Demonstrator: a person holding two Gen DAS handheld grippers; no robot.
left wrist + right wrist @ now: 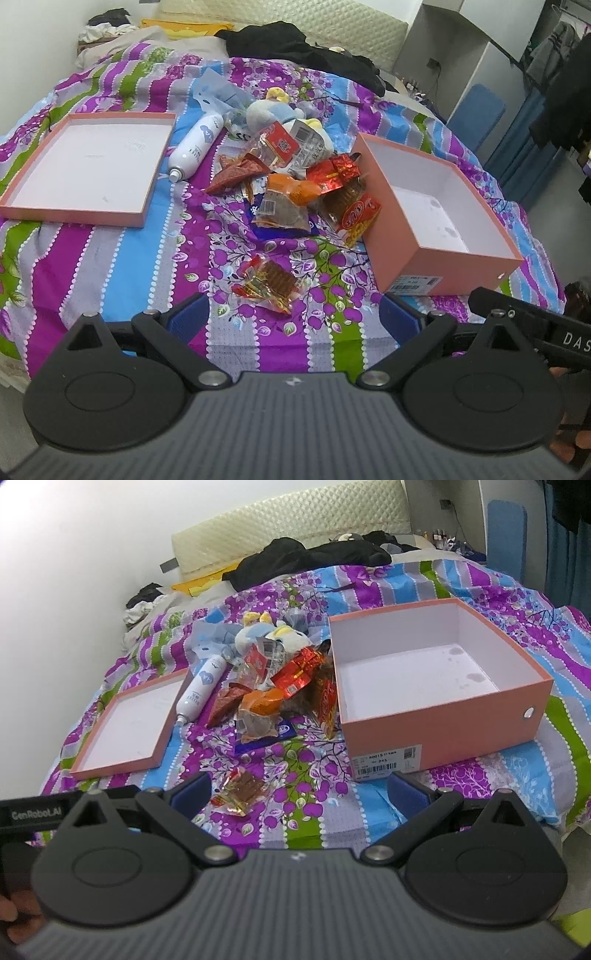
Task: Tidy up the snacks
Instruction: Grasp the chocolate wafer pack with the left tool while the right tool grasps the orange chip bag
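Note:
A heap of snack packets (295, 184) (273, 690) in red, orange and clear wrappers lies mid-bed. One loose packet (269, 284) (240, 790) lies apart, closest to me. An empty pink box (443, 258) (443, 720) sits right of the heap, its lid (74, 214) (122, 764) upturned on the left. My left gripper (293, 317) is open, hovering just short of the loose packet. My right gripper (299, 794) is open too, and the packet lies just ahead of its left finger (192, 794). Neither holds anything.
A white spray bottle (195, 147) (201, 685) and a plush toy (273, 110) (266, 635) lie beside the heap. Black clothes (295, 48) (314, 557) are piled by the headboard. The patterned bedspread (110, 288) shows bare in front. The other gripper (535, 325) sits at right.

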